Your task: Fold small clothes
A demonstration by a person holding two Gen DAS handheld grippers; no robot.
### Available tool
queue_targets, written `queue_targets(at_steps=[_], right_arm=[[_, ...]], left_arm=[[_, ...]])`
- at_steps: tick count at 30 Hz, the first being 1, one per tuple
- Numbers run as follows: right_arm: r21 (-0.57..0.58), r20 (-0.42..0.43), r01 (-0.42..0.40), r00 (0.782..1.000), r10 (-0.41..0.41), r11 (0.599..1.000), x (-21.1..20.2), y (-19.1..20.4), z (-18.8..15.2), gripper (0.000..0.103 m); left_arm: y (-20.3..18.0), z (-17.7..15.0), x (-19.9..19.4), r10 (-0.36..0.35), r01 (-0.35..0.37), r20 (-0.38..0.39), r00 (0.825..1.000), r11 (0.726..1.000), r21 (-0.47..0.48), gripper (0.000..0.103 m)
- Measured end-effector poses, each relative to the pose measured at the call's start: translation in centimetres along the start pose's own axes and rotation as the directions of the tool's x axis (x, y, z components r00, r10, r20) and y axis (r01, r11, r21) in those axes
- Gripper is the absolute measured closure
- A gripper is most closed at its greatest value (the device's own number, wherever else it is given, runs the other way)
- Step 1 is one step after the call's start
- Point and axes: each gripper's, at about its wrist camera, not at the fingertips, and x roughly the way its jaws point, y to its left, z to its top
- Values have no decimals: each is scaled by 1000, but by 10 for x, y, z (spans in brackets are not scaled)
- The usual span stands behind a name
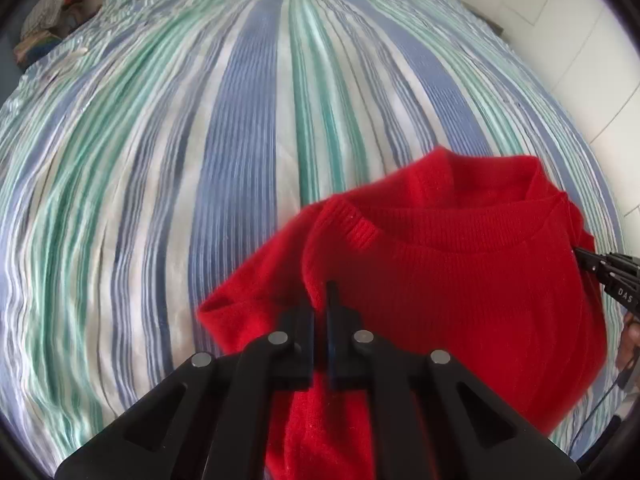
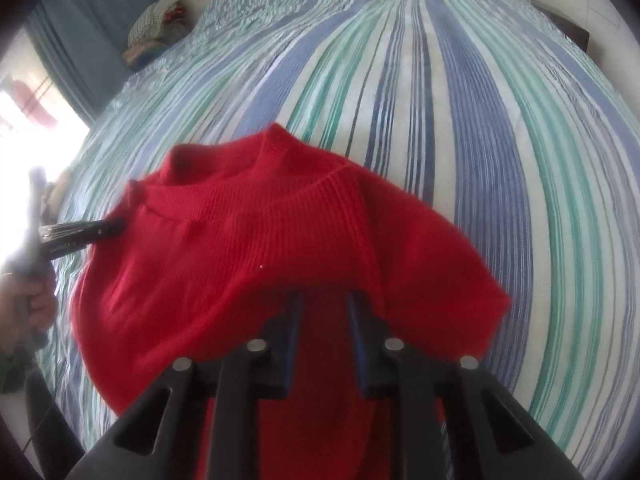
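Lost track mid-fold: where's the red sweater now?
The red sweater hangs above the striped bedspread, pinched between the left gripper and right gripper.

The sweater (image 1: pixel 460 280) hangs over the bed (image 1: pixel 200 160), at the near end. The left gripper (image 1: pixel 322 300) pinches it by one shoulder, and the right gripper (image 2: pixel 324 308) has the other shoulder between its fingers. The two grippers are on either side of the neck hole, which faces the far end of the bed. A short sleeve sticks out past each gripper. A pile of things (image 2: pixel 156 28) sits beside the far left corner of the bed.
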Motion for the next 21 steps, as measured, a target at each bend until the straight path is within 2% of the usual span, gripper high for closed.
queue_targets(at_steps=[2,4,6,7,8,9,10,11,14,16,17,18,19,20,21], right_arm=[[26,57,99,993,-100,995,-7,-3,1,103],[111,118,116,985,-129,987,-19,-15,2,103],[149,87,129,986,-143,980,-12,-26,2,103],[156,54,116,991,-125,981,-7,-30,0,103],[155,42,122,991,-130,980,-7,-31,0,101],[151,61,128,988,-139,980,-13,-30,-3,100],[141,93,122,986,-136,982,-23,-27,-6,95],[122,124,99,986,-114,988,-35,-21,-9,87],[-7,174,-10,985,11,1000,-67,7,-31,75],[-90,151,-106,981,119,990,-77,27,-53,73],[-126,121,-155,978,171,980,-74,37,-65,72],[-156,83,-177,978,192,972,-68,44,-78,72],[-176,43,-151,986,161,973,-59,47,-92,72],[-182,-1,-78,997,80,980,-46,44,-106,74],[-164,-33,-11,999,6,986,-35,35,-118,78]], left_arm=[[8,5,-6,17,-15,37,999,999,-49,100],[14,7,6,19,-20,-4,1000,997,-73,98],[16,3,18,42,-47,-69,997,996,-75,88],[16,1,15,47,-53,-68,997,996,-78,82],[17,-1,8,39,-43,-49,998,995,-88,68],[17,-4,-2,21,-23,-24,999,995,-94,58],[19,-9,-13,11,-11,6,1000,995,-96,42],[20,-16,-26,6,-3,39,999,996,-90,37],[18,-49,-57,-49,53,74,996,998,-43,34],[11,-79,-63,-72,71,51,996,997,13,28],[7,-95,-59,-41,40,18,999,998,56,28],[5,-109,-48,35,-32,-31,999,994,102,28],[7,-123,-36,115,-104,-74,991,985,135,30],[16,-135,-32,134,-121,-94,987,985,126,31],[27,-142,-38,102,-97,-78,992,992,75,31]])
